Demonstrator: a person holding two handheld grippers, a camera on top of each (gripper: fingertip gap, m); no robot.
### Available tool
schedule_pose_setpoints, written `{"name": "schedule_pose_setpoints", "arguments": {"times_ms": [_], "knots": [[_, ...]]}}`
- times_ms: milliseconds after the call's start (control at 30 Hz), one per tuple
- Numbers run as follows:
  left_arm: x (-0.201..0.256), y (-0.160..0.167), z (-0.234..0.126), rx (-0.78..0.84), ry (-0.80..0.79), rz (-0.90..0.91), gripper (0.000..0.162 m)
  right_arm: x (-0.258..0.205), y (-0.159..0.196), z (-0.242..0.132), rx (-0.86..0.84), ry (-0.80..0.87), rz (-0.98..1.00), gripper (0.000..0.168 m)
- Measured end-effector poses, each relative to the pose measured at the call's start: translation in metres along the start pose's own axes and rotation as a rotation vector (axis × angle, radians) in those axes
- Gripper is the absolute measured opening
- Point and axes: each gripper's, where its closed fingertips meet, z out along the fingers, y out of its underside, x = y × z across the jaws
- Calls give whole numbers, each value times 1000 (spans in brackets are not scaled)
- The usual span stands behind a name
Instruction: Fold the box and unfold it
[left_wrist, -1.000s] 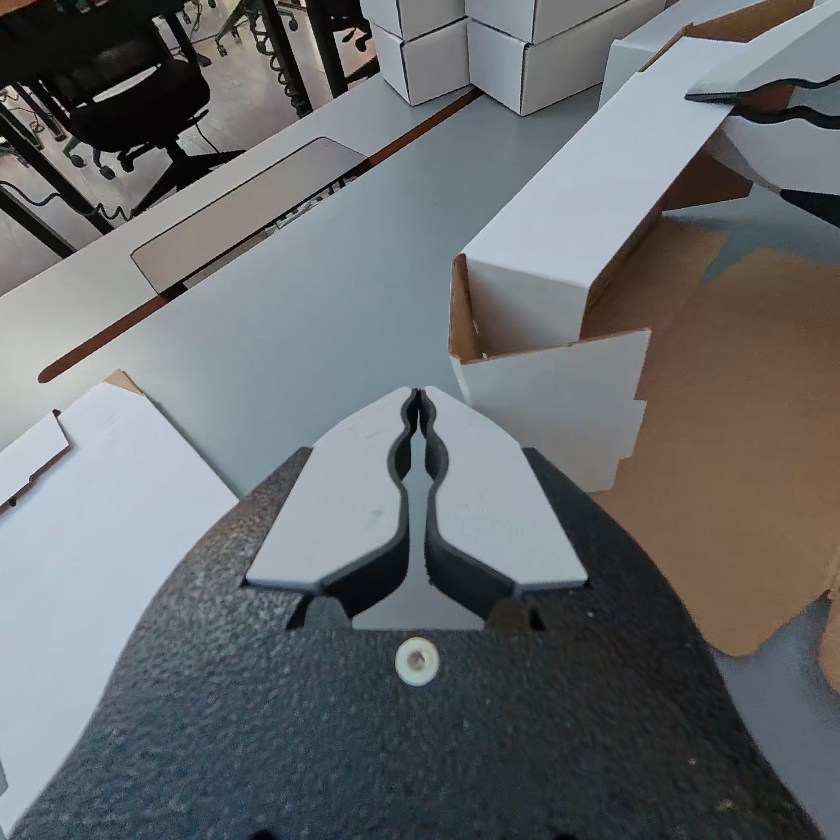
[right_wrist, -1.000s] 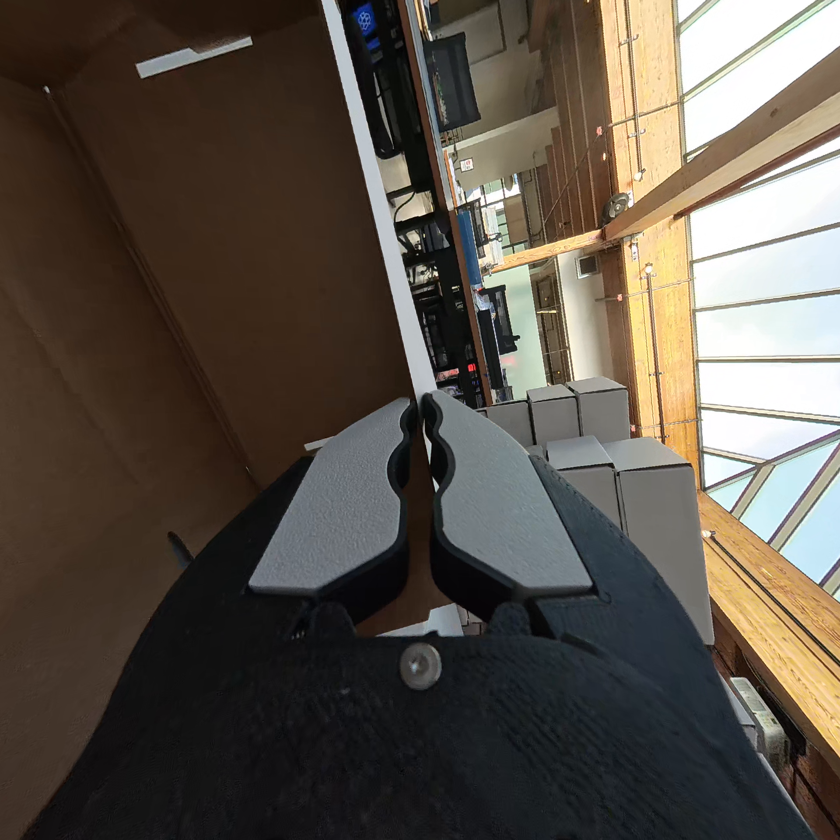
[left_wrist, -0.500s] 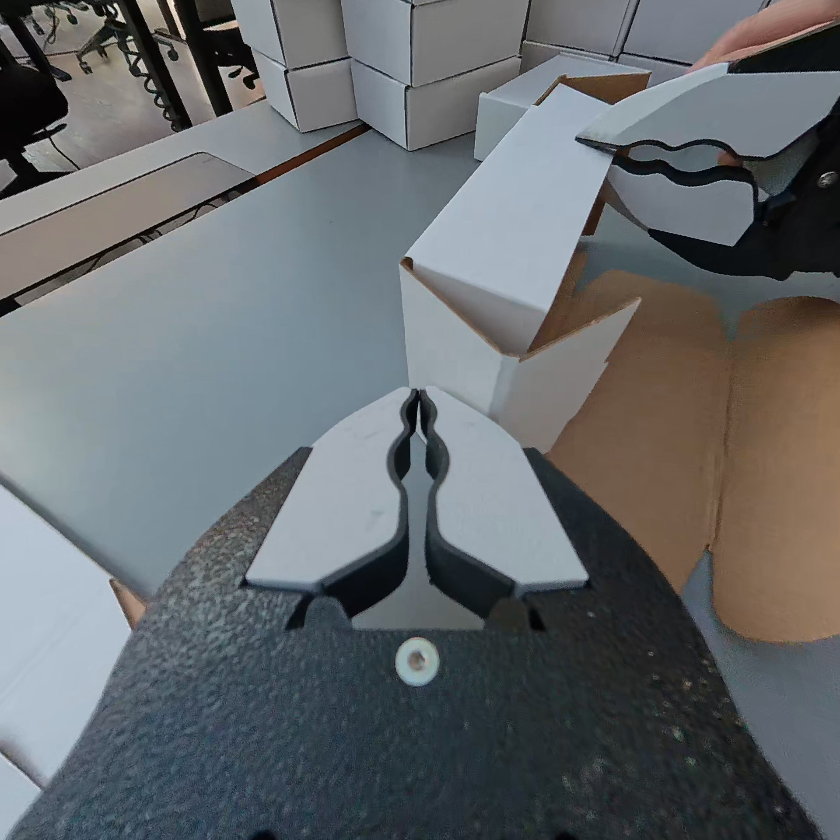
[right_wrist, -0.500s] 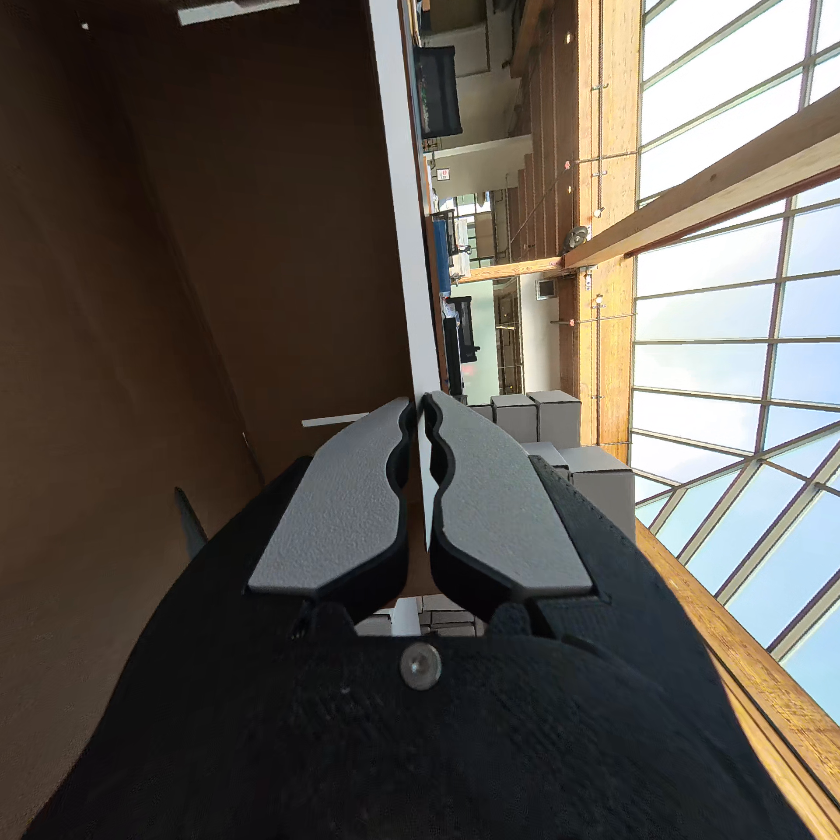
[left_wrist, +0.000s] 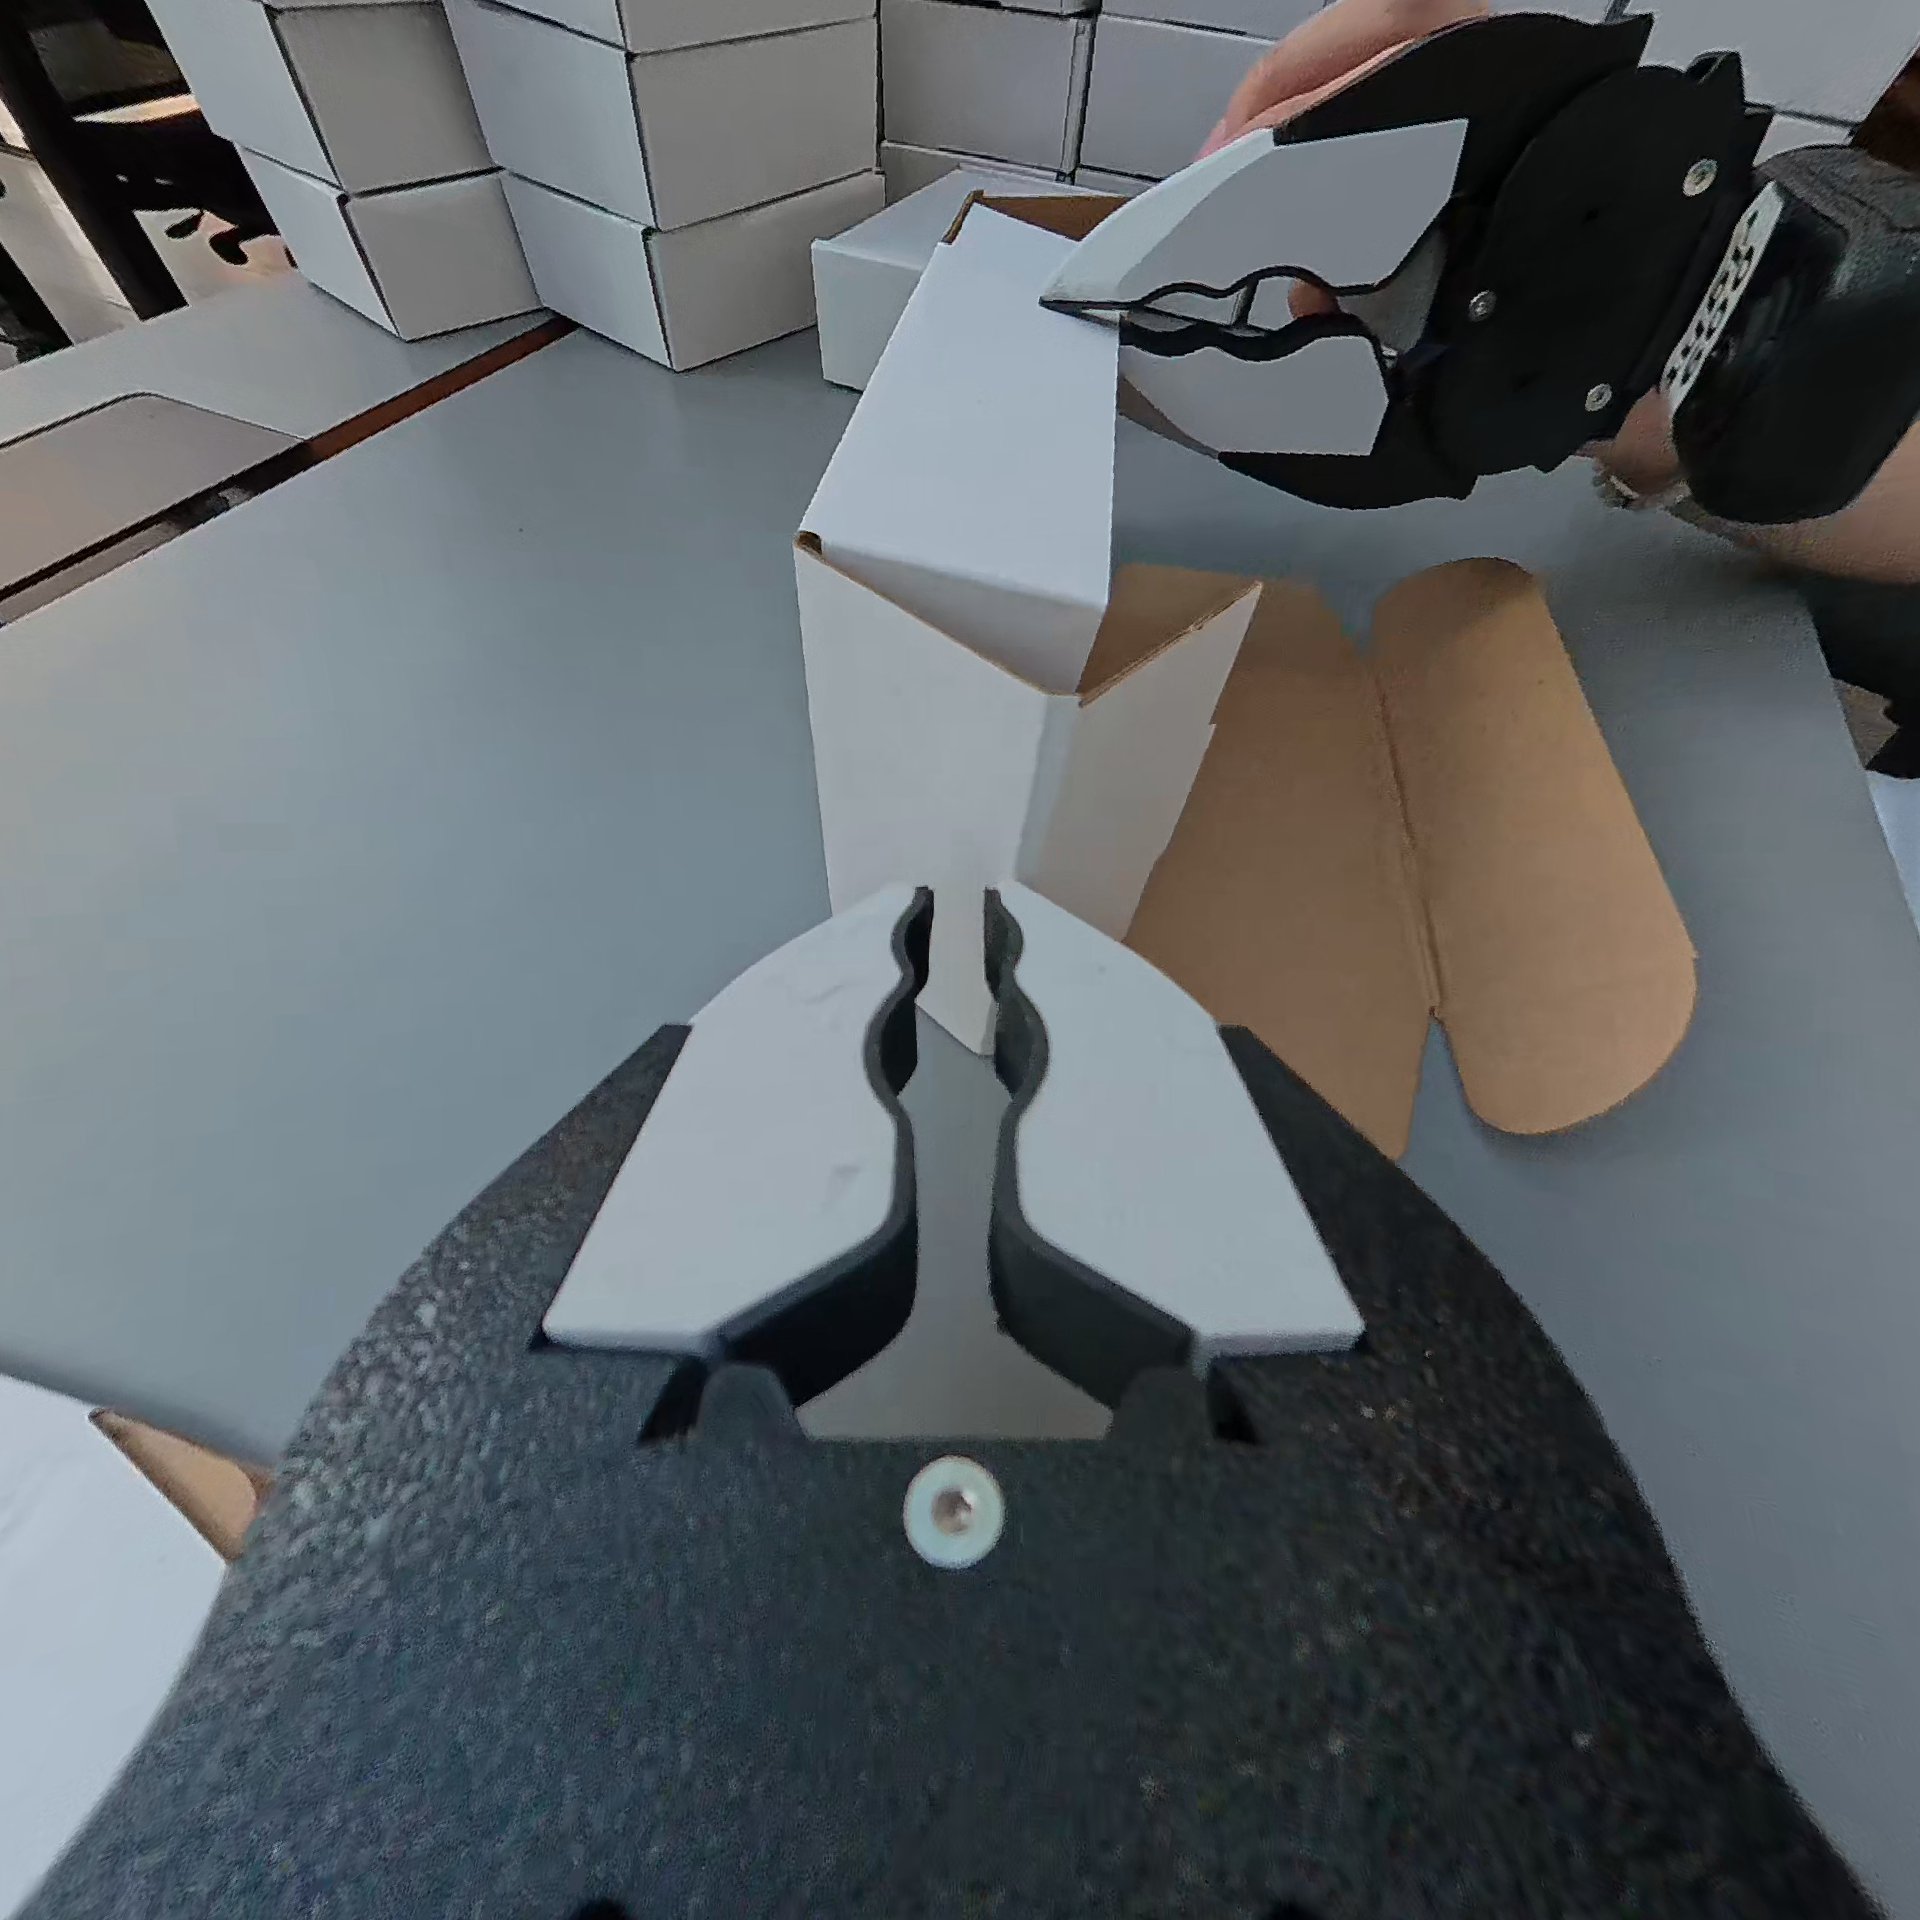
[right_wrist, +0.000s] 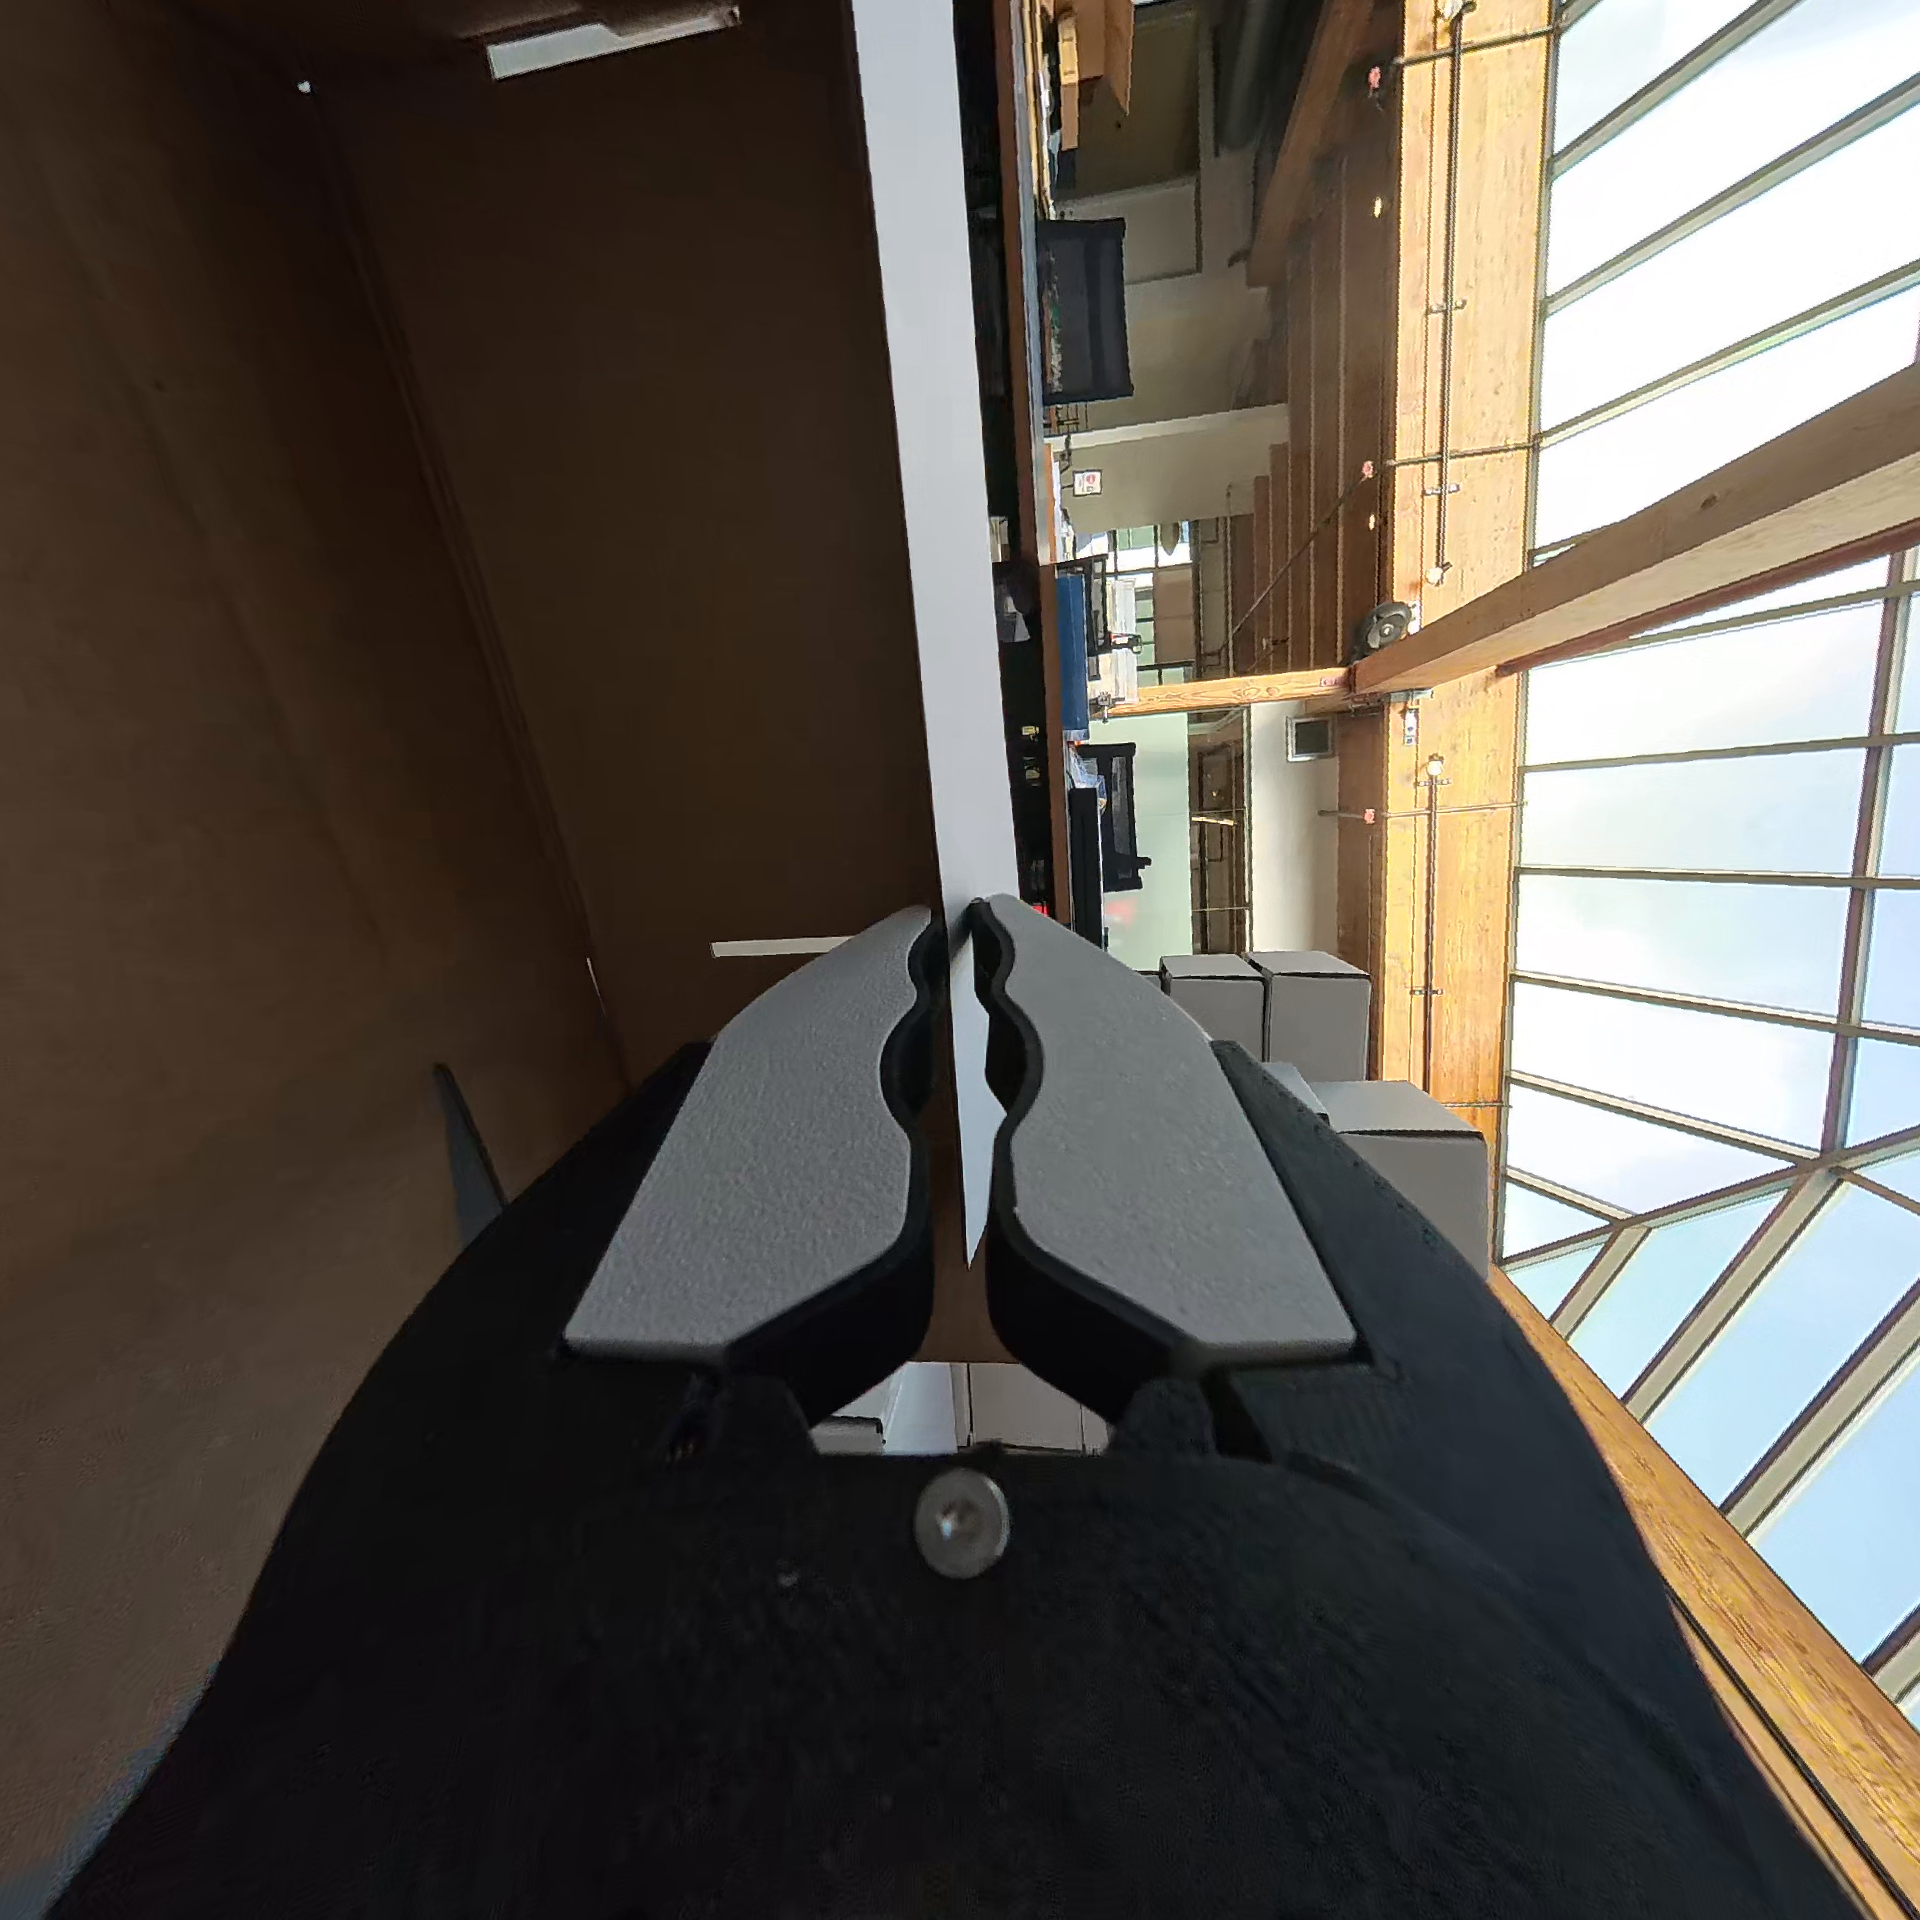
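A cardboard box, white outside and brown inside, stands partly folded on the grey table. Its brown lid panel lies flat to the right. My left gripper is low in front of the box's near corner, its fingers a narrow gap apart, and a white flap corner shows through the gap. My right gripper is shut on the top edge of the raised side wall. In the right wrist view my right gripper clamps the wall's white edge, with the brown inside to the left.
Stacks of closed white boxes stand at the back of the table. A flat white cardboard blank lies at the near left. A person's hand and sleeve hold the right gripper. Windows and wooden beams fill the right wrist view.
The right gripper has raised the side wall more upright. The left gripper has moved in toward the box's near corner, and its fingers, touching before, have parted slightly.
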Motion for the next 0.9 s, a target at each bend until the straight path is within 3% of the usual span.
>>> {"name": "schedule_pose_setpoints", "arguments": {"times_ms": [233,467,633,900], "knots": [[5,-9,-4,41,41,-7,20,2,0,5,7,-65,40,5],[8,-12,6,-5,-50,63,16,2,0,8,10,-138,155,6],[9,-16,22,-101,-194,133,24,4,-1,8,3,-227,238,7],[-11,-17,34,-158,-524,81,34,1,1,9,-23,-167,137,7]]}}
